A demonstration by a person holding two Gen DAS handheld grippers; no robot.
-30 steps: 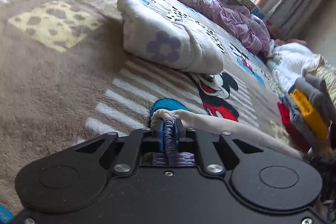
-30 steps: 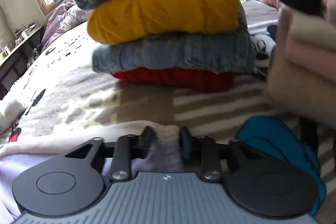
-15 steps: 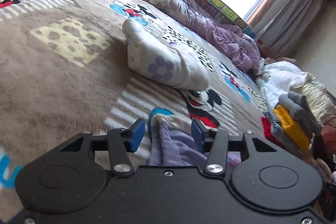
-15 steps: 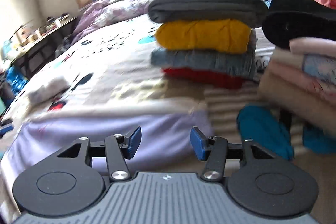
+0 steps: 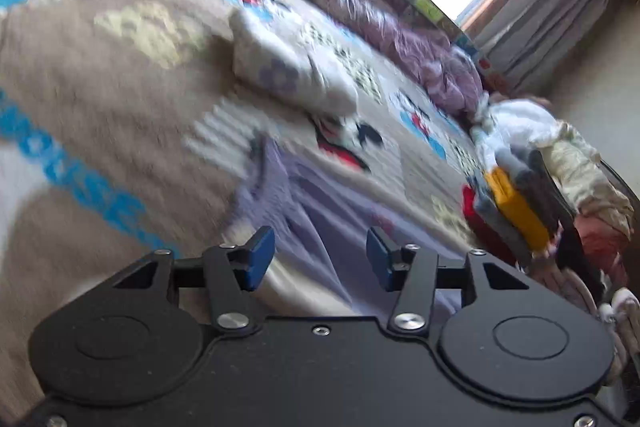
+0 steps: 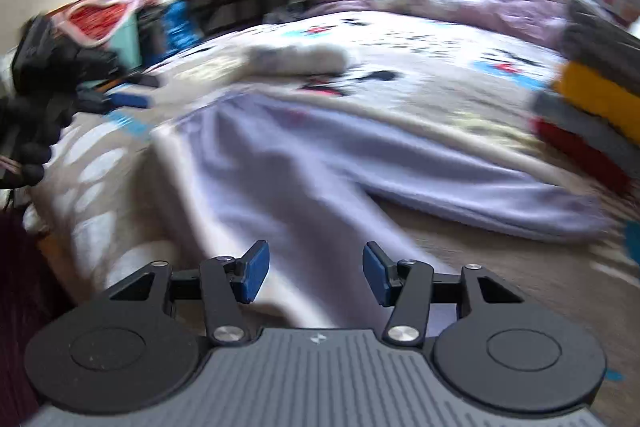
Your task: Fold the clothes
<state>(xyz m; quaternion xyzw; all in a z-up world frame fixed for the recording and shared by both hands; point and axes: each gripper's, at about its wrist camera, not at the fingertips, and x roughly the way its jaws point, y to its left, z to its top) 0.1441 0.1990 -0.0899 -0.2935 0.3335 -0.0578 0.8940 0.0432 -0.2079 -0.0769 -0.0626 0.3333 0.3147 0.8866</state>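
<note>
Where both tools pinched its edge a second ago, the left tool (image 5: 320,259) and right tool (image 6: 314,277) now stand spread and empty above the pale lilac fleece garment (image 6: 280,163), released flat on the cartoon-print bed blanket (image 5: 100,99), one fold apparently laid.

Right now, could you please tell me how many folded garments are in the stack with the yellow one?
5 visible: two grey ones on top, the yellow one beneath, a grey-blue one under that, and a red one at the bottom. The frame edge crops the stack, so more may be hidden.
</note>
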